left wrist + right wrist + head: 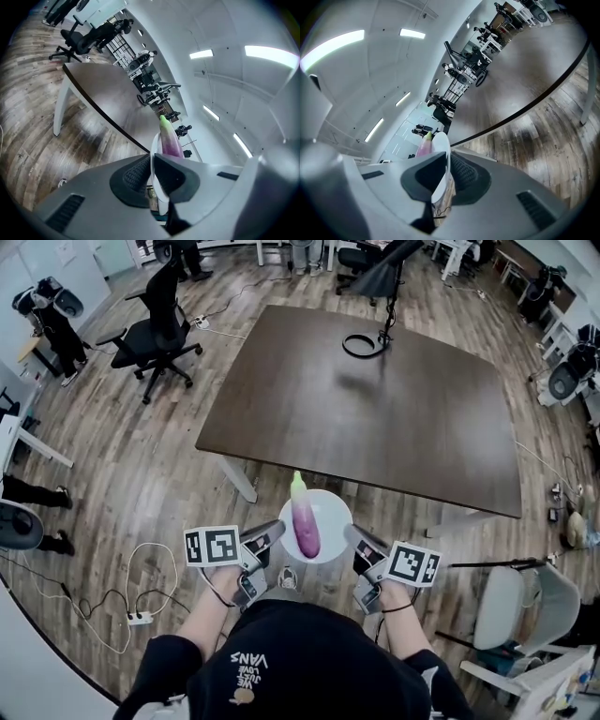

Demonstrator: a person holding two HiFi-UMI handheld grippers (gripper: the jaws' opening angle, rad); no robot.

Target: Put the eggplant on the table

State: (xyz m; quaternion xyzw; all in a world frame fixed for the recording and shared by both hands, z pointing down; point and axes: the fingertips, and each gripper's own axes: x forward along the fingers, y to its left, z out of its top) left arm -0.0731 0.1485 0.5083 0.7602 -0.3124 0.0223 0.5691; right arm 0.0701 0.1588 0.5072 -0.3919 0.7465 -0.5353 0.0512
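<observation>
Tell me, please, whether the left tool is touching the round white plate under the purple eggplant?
Touching. The left gripper view shows the left tool shut on the round white plate at its rim, pads pressed against both faces.

Ceiling strips [268, 53] light everything brightly and evenly; the tabletop [403, 427] gleams softly; fisheye edges bend, gripper-view corners go black.

Head view looks steeply down from above the person onto left tongs [277, 531], right tongs [349, 533], white plate [337, 507] and dark counter [375, 409] ahead. Each gripper view sits just behind its own tongs, rolled sideways, close on the plate rim. All three views share the plate, eggplant [306, 526] and counter edge.
</observation>
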